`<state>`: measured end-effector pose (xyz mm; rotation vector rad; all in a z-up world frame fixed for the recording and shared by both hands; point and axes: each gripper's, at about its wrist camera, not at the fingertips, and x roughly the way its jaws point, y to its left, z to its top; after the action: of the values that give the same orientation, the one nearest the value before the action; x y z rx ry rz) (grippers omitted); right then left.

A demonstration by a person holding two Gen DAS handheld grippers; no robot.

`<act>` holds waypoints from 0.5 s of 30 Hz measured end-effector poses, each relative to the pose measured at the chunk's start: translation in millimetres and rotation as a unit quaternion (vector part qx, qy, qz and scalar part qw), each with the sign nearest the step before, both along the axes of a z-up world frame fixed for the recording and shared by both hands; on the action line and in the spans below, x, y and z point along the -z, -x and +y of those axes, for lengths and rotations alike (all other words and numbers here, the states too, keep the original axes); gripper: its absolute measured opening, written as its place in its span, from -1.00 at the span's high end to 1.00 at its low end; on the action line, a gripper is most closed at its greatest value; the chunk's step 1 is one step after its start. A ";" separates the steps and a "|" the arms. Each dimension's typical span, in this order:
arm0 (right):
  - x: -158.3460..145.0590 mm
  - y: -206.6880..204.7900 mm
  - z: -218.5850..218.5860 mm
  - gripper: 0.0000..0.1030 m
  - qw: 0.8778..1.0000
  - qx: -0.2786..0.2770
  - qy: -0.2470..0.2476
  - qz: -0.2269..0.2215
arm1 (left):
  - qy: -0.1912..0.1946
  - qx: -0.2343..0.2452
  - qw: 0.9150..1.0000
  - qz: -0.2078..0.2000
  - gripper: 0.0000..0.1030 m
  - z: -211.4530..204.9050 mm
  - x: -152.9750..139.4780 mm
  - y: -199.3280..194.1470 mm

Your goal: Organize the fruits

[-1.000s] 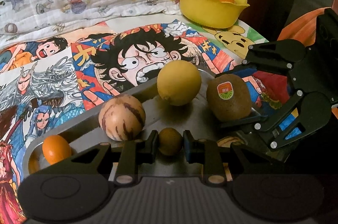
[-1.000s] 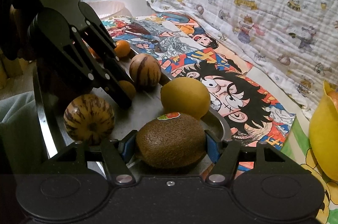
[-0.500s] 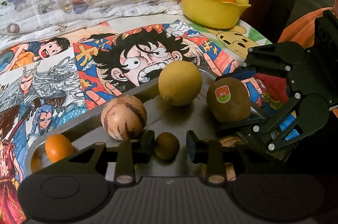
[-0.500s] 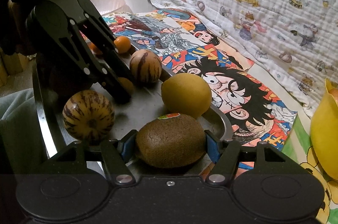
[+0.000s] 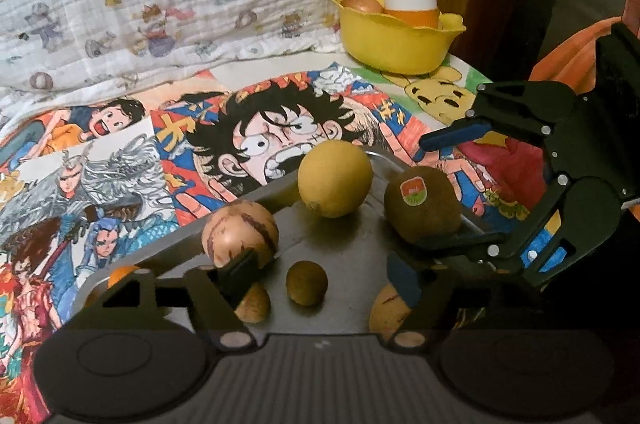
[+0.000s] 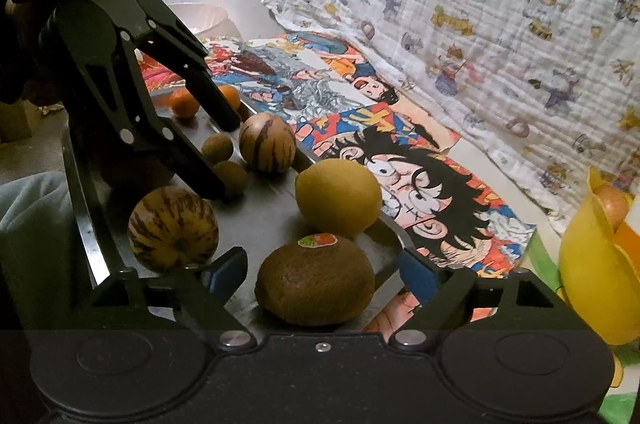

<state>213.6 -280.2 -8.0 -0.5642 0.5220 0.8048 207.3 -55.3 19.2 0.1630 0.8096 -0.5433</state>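
A metal tray [image 5: 360,252] holds the fruits. My left gripper [image 5: 322,278] has its jaws opening around a small brown round fruit [image 5: 307,283] that lies loose on the tray, touching neither pad. My right gripper [image 6: 320,272] is opening too. The stickered kiwi [image 6: 316,280] rests on the tray between its blue pads [image 6: 226,272] with a gap on each side. In the left wrist view the right gripper [image 5: 420,194] straddles the kiwi [image 5: 422,210]. In the right wrist view the left gripper [image 6: 221,156] stands over the small fruit [image 6: 230,176].
The tray also carries a lemon [image 5: 335,178], two striped fruits [image 6: 267,143] [image 6: 172,228], a second small brown fruit [image 6: 217,147] and small oranges [image 6: 184,102]. A yellow bowl [image 5: 394,36] with a cup stands behind on the cartoon mat [image 5: 120,160]. Patterned cloth hangs behind.
Both grippers have opened. The left one let go of the small brown fruit and the right one let go of the kiwi; both fruits stay on the tray.
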 end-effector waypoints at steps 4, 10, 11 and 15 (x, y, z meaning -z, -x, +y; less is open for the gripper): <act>-4.2 5.3 -0.9 -0.71 1.000 0.004 -0.002 -0.010 | 0.002 -0.008 1.000 -0.007 -0.66 3.2 -5.6 5.6; -9.6 13.9 -2.1 -0.89 1.000 0.010 -0.008 -0.023 | 0.002 -0.026 0.999 -0.021 -0.89 9.2 -12.0 14.1; -10.4 15.2 -2.4 -0.89 1.000 0.011 -0.008 -0.024 | 0.003 -0.031 0.999 -0.026 -0.92 10.3 -13.1 15.7; -14.5 18.8 -4.5 -0.94 0.999 0.017 -0.014 -0.027 | 0.008 -0.042 0.998 -0.035 -0.96 13.9 -17.7 21.0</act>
<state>194.8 -284.7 6.5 -0.5494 0.4687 0.7601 186.3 -41.4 36.9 0.1319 0.7398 -0.4618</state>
